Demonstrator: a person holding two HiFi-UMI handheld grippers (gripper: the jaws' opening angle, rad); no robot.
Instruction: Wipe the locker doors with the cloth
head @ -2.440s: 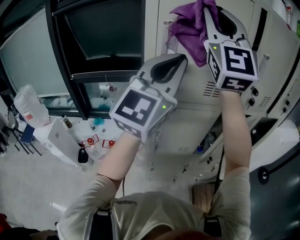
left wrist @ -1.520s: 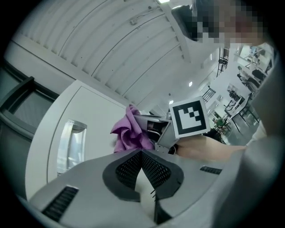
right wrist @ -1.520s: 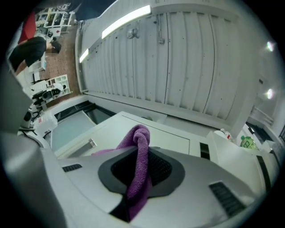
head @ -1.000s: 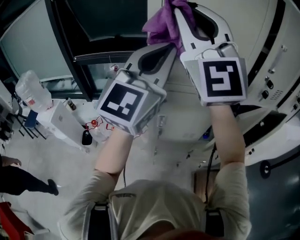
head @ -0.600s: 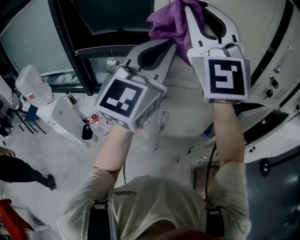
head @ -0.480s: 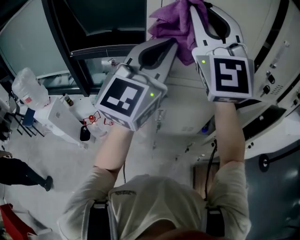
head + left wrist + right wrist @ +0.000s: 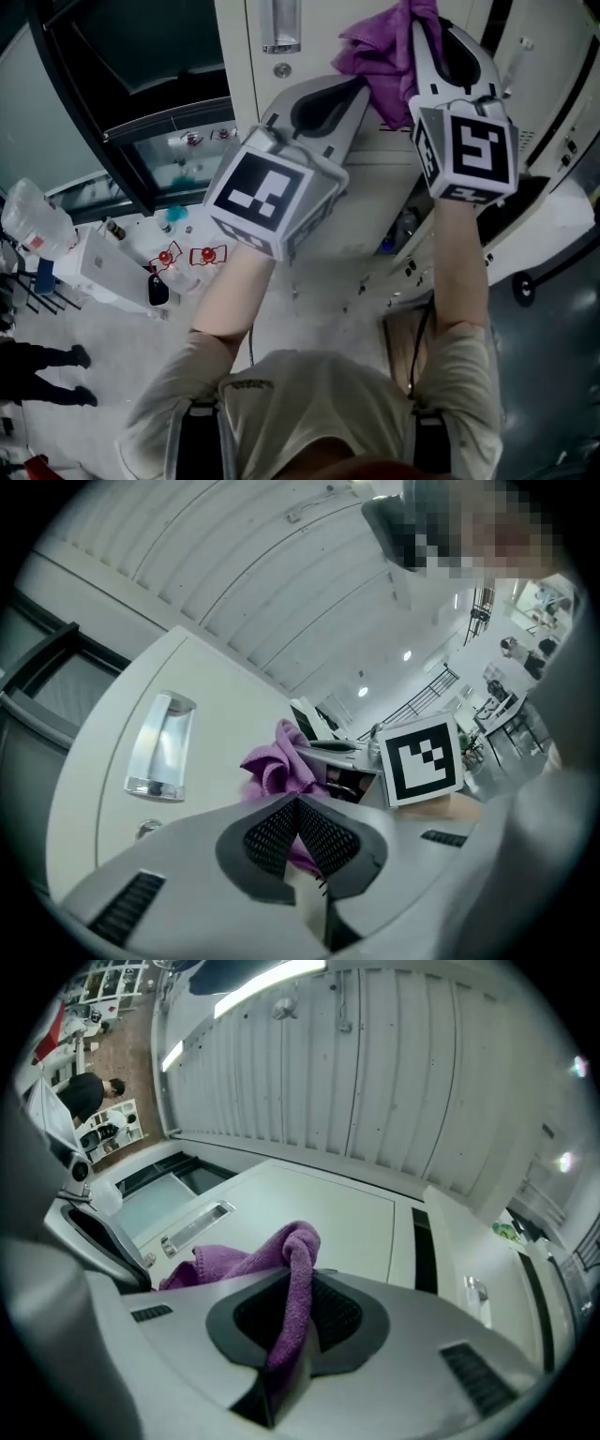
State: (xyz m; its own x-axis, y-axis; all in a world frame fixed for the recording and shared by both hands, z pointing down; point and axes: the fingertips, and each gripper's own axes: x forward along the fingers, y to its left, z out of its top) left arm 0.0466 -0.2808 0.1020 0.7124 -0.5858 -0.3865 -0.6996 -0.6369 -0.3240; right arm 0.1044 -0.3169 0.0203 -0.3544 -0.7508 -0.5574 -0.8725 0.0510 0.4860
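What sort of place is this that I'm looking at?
Most likely a locker area inside a large workshop-style hall. Cream metal locker doors with a chrome handle fill the wall, and a ribbed metal ceiling with strip lights spans overhead. The right gripper holds a purple cloth.

Both bare forearms (image 7: 230,300) reach up and forward side by side, the left tongs (image 7: 359,84) with jaws pressed together and empty, the right tongs (image 7: 420,21) just beside them, slightly ahead, clamped on a purple cloth (image 7: 380,56).
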